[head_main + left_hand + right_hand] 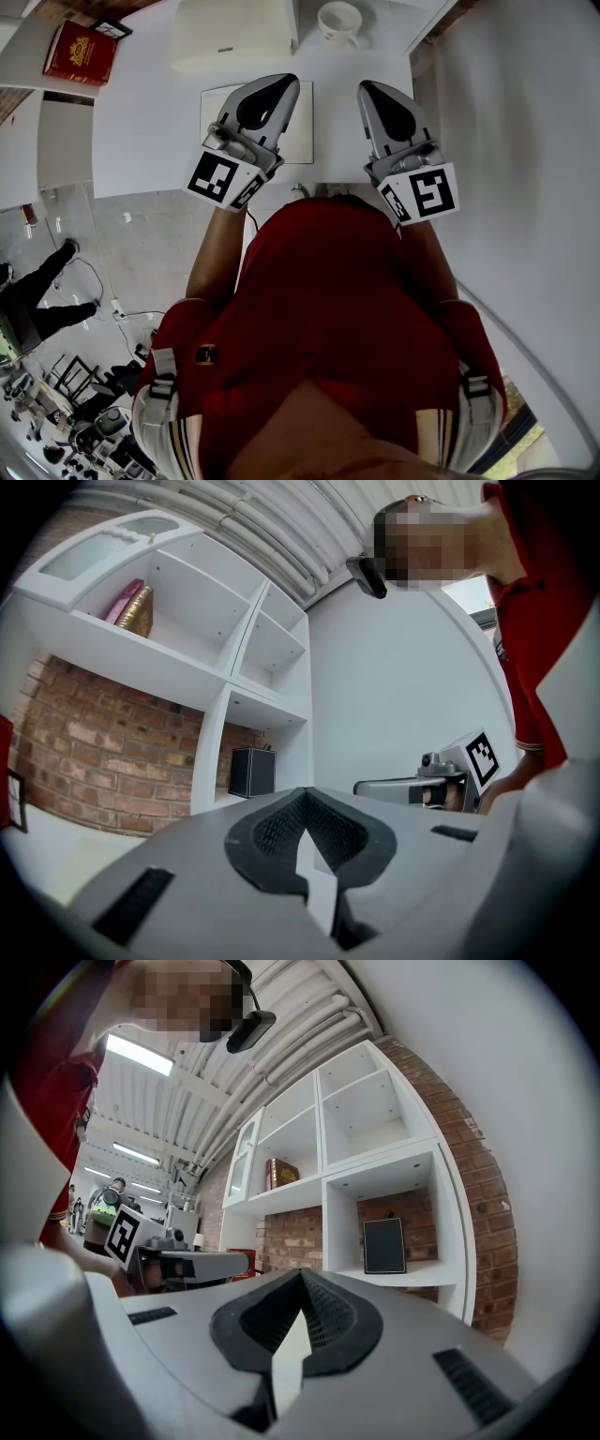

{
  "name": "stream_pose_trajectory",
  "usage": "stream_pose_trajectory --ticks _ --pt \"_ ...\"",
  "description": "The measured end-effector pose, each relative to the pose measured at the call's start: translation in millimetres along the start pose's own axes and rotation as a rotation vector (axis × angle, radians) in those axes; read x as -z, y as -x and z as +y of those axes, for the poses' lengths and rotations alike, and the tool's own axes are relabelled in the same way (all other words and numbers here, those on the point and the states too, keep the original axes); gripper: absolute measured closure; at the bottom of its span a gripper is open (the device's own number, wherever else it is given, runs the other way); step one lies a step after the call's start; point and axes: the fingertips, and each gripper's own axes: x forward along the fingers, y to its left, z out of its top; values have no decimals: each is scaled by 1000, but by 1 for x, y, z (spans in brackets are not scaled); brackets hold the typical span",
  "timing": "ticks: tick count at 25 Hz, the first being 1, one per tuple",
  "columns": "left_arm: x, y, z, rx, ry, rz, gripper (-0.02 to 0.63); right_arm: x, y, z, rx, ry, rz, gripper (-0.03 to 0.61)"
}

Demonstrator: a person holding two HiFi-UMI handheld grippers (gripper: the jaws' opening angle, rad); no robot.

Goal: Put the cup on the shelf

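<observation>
**Cup ahead, nearer my right**

My left hand-held gripper is closed and empty over the counter. The cup stands farther ahead on it, between both but nearer my right hand-held gripper, also closed and empty.

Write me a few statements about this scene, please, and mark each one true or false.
1. The cup stands upright on the table. True.
2. The right gripper holds the cup. False: it is shut on nothing, and the cup stands apart from it.
3. The left gripper is wide open. False: its jaws are together, with nothing between them.
4. A red book lies far left of the cup. True.
</observation>
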Motion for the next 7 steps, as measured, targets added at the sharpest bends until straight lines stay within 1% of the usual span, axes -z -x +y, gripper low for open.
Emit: stream_pose_trajectory --ticks 7 --pt "0 -2 0 -1 -2 -10 607 3 2 -3 7 -3 2 581"
